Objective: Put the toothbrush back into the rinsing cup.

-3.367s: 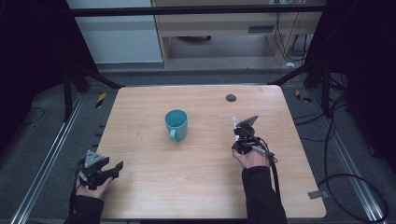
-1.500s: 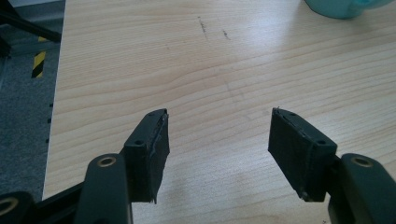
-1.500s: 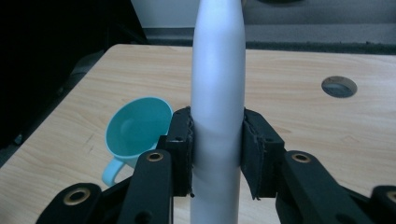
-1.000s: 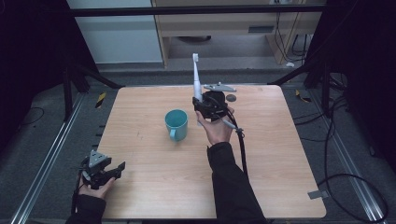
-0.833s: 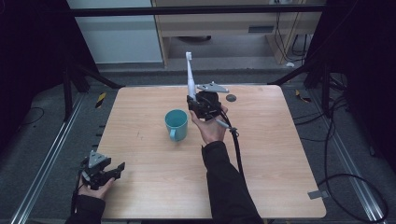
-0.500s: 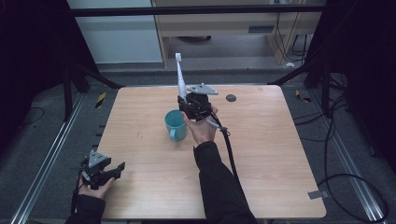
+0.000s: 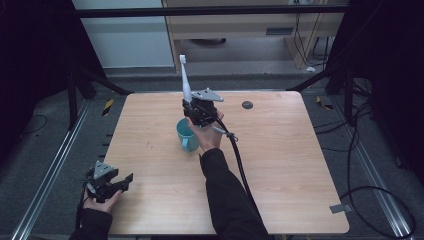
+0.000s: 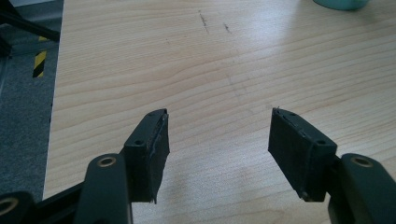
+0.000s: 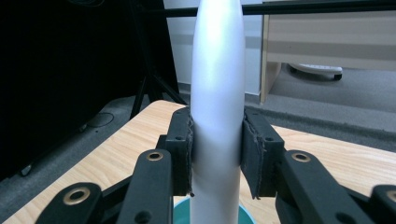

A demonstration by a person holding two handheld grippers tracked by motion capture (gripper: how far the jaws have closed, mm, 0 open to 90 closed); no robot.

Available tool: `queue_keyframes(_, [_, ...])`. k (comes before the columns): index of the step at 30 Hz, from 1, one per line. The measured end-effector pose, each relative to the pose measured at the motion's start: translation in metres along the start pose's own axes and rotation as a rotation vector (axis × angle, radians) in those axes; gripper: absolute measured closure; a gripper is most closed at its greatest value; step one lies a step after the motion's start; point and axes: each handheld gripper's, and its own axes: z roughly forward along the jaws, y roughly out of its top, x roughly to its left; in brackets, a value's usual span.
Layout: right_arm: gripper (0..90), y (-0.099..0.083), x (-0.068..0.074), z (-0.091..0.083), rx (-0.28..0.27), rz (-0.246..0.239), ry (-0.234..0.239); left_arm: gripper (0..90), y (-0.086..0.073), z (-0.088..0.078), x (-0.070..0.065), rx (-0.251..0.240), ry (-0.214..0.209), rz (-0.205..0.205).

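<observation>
Right gripper fingers clamped on the toothbrush handle, brush upright, tail end just above the teal cup at mid-table. Looks light, stiff, smooth plastic, likely slippery; the thick lower handle seems the best hold. Left gripper spread wide, empty, near the table's corner.

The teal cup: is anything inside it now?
In the high view, the right claw holds a white toothbrush upright over the teal cup. In the right gripper view its lower end reaches the rim. The claw and hand cover the cup's interior.
</observation>
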Motion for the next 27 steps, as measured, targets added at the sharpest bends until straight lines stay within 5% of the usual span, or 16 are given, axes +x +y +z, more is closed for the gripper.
queue_keyframes(15, [66.5, -0.031, 0.003, 0.021, -0.010, 0.007, 0.006, 37.5, -0.001, 0.000, 0.001, -0.001, 0.003, -0.004])
queue_keyframes(27, [66.4, -0.059, 0.004, 0.029, 0.048, -0.010, 0.009, 37.5, -0.001, 0.001, 0.001, 0.004, 0.005, -0.001])
